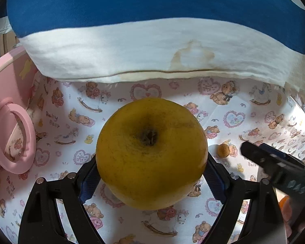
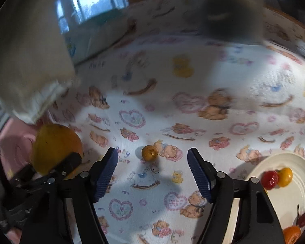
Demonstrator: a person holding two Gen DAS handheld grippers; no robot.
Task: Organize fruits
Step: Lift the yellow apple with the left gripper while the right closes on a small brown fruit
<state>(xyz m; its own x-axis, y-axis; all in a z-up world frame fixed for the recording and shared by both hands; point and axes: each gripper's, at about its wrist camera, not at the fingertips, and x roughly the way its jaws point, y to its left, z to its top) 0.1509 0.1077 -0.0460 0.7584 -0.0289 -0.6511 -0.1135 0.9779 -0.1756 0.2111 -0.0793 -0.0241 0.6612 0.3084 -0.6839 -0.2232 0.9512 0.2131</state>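
Note:
My left gripper (image 1: 151, 170) is shut on a large yellow round fruit (image 1: 151, 152) and holds it above the bear-print cloth (image 1: 111, 105). The same fruit shows at the left of the right wrist view (image 2: 55, 144). My right gripper (image 2: 152, 170) is open and empty, and its arm shows in the left wrist view (image 1: 274, 166). A small orange-brown fruit (image 2: 149, 152) lies on the cloth just ahead, between the fingers' line; it also shows in the left wrist view (image 1: 223, 150). A white plate (image 2: 294, 199) at the right holds a red fruit (image 2: 270, 180), a yellow fruit (image 2: 285, 177) and others.
A blue and white pillow (image 1: 152, 40) lies across the far side. A pink holder with rings (image 1: 12, 138) stands at the left. The right wrist view is blurred at the top, with a window (image 2: 91, 2) behind.

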